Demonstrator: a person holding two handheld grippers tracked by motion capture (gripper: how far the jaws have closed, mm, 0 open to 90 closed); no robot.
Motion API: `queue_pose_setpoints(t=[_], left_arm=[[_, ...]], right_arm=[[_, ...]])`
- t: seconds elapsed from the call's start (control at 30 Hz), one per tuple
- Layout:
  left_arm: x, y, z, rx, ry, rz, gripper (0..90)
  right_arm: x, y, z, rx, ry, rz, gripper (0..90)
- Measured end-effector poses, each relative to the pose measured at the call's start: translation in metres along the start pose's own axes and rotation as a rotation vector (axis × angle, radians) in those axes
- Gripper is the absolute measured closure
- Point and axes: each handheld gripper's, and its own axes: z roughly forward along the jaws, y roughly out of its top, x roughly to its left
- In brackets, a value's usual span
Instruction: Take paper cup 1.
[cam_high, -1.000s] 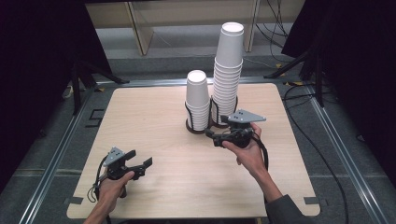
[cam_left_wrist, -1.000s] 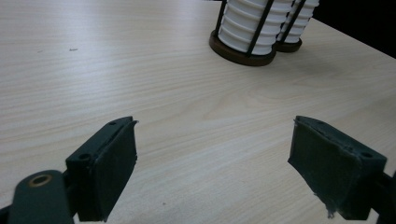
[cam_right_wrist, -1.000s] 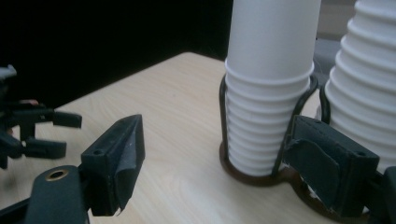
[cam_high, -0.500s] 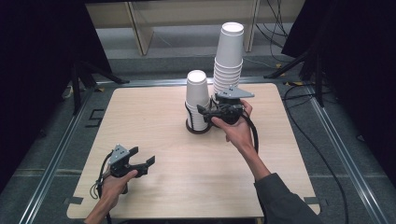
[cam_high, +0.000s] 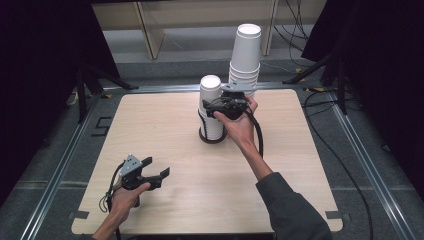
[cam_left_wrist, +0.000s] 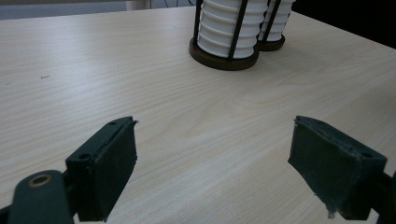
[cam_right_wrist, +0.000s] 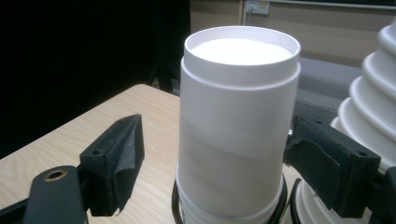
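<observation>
Two stacks of white paper cups stand upside down in black wire holders at the back middle of the table: a short stack (cam_high: 211, 95) and a taller stack (cam_high: 245, 52) to its right. My right gripper (cam_high: 213, 106) is lifted to the upper part of the short stack and is open. In the right gripper view its jaws stand either side of the top cup (cam_right_wrist: 238, 116), with a gap at the left pad (cam_right_wrist: 116, 158). My left gripper (cam_high: 157, 167) rests low near the table's front left, open and holding nothing. In the left gripper view the short stack (cam_left_wrist: 228, 28) stands ahead.
The wooden table (cam_high: 165, 125) has bare room in front of and to both sides of the holders. A black cable (cam_high: 258, 135) trails from the right gripper along the forearm. Dark stands and cables lie on the floor around the table.
My right gripper has risen from the table surface and moved back and left, bringing its open jaws around the short stack's top cup. The left gripper has barely shifted.
</observation>
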Motion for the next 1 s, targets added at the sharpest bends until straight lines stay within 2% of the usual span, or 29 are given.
queue_pose_setpoints(t=[0.07,0.1,0.13,0.2,0.23,0.27,0.3,0.33,0.37,0.53,0.57,0.6,0.7,0.73,0.77,0.8,0.83,0.87,0.97,1.0], left_arm=[[0.0,0.0,0.0,-0.005,-0.006,0.009,14.3],[0.002,0.0,0.002,-0.026,-0.025,0.021,14.3],[0.001,0.0,0.002,-0.025,-0.026,0.029,14.3],[0.0,0.0,0.001,-0.024,-0.023,0.026,14.3],[-0.001,-0.001,0.001,-0.014,-0.02,0.026,14.3],[-0.001,0.0,0.0,0.003,-0.012,0.028,14.3],[-0.001,0.0,0.0,0.003,-0.012,0.028,14.3],[-0.001,-0.001,0.002,-0.024,-0.033,0.042,14.3],[-0.001,-0.001,0.002,-0.024,-0.033,0.042,14.3],[-0.002,-0.001,0.001,-0.021,-0.033,0.051,14.3],[-0.002,-0.001,0.001,-0.012,-0.026,0.053,14.3],[-0.001,-0.001,0.002,-0.025,-0.036,0.056,14.3],[-0.002,-0.002,0.003,-0.022,-0.035,0.049,14.3],[-0.003,-0.002,0.003,-0.026,-0.04,0.051,14.3],[-0.003,-0.002,0.003,-0.022,-0.039,0.052,14.3],[-0.004,-0.003,0.002,-0.02,-0.039,0.034,14.3],[-0.005,-0.002,0.001,-0.002,-0.026,0.039,14.3],[-0.004,-0.002,0.002,-0.013,-0.035,0.058,14.3],[-0.005,-0.003,0.003,-0.015,-0.041,0.036,14.3],[-0.004,-0.003,0.003,-0.026,-0.048,0.049,14.3]], right_arm=[[0.002,0.002,0.004,0.013,-0.013,-0.005,19.0],[0.002,0.003,0.006,0.009,-0.017,-0.018,19.0],[0.003,0.003,0.007,0.013,-0.031,0.002,18.7],[0.004,0.004,0.01,0.012,-0.025,0.007,18.2],[0.003,0.004,0.012,0.02,-0.038,0.013,17.9],[0.001,0.004,0.014,0.007,-0.046,-0.001,17.2],[0.003,0.004,0.015,0.025,-0.046,0.016,17.0],[0.001,0.003,0.018,0.007,-0.048,-0.013,17.4],[0.001,0.003,0.018,0.007,-0.048,-0.013,17.4],[-0.001,0.003,0.022,-0.004,-0.047,0.024,17.2],[-0.001,0.003,0.023,-0.015,-0.042,0.044,17.0],[-0.001,0.003,0.024,-0.015,-0.042,0.051,17.2],[-0.002,0.003,0.025,-0.016,-0.046,0.045,17.0],[-0.003,0.002,0.028,-0.029,-0.058,0.015,16.8],[-0.003,0.002,0.028,-0.029,-0.058,0.015,16.8],[-0.002,0.002,0.028,-0.018,-0.058,0.025,15.8],[-0.001,0.002,0.03,-0.016,-0.061,0.045,16.1],[-0.001,0.002,0.03,-0.02,-0.065,0.048,16.1],[-0.001,0.003,0.032,-0.014,-0.071,0.037,16.7],[-0.001,0.003,0.032,-0.016,-0.075,0.037,17.0]])
